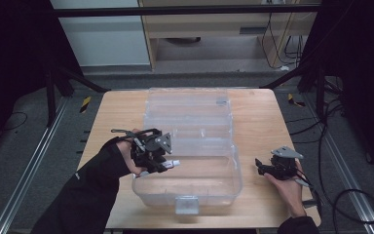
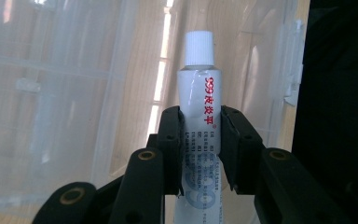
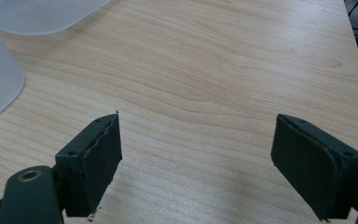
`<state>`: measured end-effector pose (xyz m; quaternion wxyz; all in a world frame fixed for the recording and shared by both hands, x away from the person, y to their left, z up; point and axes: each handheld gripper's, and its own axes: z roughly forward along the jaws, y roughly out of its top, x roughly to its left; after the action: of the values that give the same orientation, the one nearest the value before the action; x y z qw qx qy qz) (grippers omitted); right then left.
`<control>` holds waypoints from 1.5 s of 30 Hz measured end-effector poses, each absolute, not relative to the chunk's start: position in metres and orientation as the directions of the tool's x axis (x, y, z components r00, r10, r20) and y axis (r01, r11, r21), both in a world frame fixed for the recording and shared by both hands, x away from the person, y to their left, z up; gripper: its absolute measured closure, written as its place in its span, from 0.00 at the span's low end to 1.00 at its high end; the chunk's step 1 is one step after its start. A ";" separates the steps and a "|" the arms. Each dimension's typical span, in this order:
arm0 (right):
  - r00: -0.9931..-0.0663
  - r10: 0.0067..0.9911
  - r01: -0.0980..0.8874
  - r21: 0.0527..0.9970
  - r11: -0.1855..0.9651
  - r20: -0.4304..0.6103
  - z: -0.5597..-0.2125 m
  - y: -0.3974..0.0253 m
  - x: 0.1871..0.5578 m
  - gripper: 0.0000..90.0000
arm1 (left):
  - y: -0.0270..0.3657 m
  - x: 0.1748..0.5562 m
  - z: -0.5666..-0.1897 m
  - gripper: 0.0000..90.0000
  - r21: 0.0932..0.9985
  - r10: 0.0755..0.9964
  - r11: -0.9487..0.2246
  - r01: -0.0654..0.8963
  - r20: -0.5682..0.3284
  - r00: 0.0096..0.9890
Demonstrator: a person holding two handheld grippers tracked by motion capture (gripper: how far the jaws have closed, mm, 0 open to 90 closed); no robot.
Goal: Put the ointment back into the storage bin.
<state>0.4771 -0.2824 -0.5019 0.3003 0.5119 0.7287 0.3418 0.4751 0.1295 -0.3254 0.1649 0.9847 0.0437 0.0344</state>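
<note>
A clear plastic storage box point(image 1: 190, 187) stands open in the middle of the wooden counter point(image 1: 258, 117). Its lid point(image 1: 187, 114) lies folded back flat on the far side, with a grey latch point(image 1: 186, 205) on the near wall of the box. As far as the high view lets me see through the clear walls, the inside of the box holds nothing.

The left gripper point(image 1: 163, 163) is at the left rim of the box, and its jaws pinch a small white ointment tube point(image 1: 171, 164) around the middle. In the left gripper view the tube point(image 2: 201, 116) stands between the two black jaws, with the ribbed white cap point(image 2: 199, 46) pointing away from the gripper and red print along the body. The cap end reaches over the left wall of the box, above the inside.

The right gripper point(image 1: 262, 165) is held low over the bare counter, right of the box and apart from it. Its jaws are spread wide and hold nothing; in the right gripper view only wood grain point(image 3: 200, 135) lies between them, and the rounded corner of the box point(image 3: 0, 88) is at the far left.

There is open counter on the right of the box up to the right edge. On the left the strip of counter is narrower, and the near wall of the box stands close to the near edge of the counter.
</note>
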 end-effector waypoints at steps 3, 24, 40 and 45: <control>-0.297 0.951 0.544 0.803 0.244 -0.088 -0.502 -0.282 0.477 0.18 | 0.127 0.476 -0.333 0.78 0.327 0.084 -0.943 0.065 0.045 0.995; -0.302 0.948 0.549 0.796 0.256 -0.097 -0.504 -0.282 0.477 0.19 | 0.119 0.480 -0.380 0.78 0.263 -0.014 -0.965 -0.012 -0.009 1.000; -0.307 0.947 0.556 0.789 0.262 -0.098 -0.505 -0.282 0.478 0.18 | 0.116 0.480 -0.407 0.78 0.218 -0.046 -0.975 -0.033 -0.051 0.998; -0.312 0.944 0.556 0.786 0.269 -0.103 -0.506 -0.282 0.478 0.18 | 0.114 0.479 -0.415 0.78 0.202 -0.048 -0.979 -0.035 -0.060 0.997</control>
<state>0.4784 -0.2822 -0.5060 0.2950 0.5070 0.7401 0.3291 0.4787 0.1143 -0.4150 0.1009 0.9942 -0.0210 -0.0322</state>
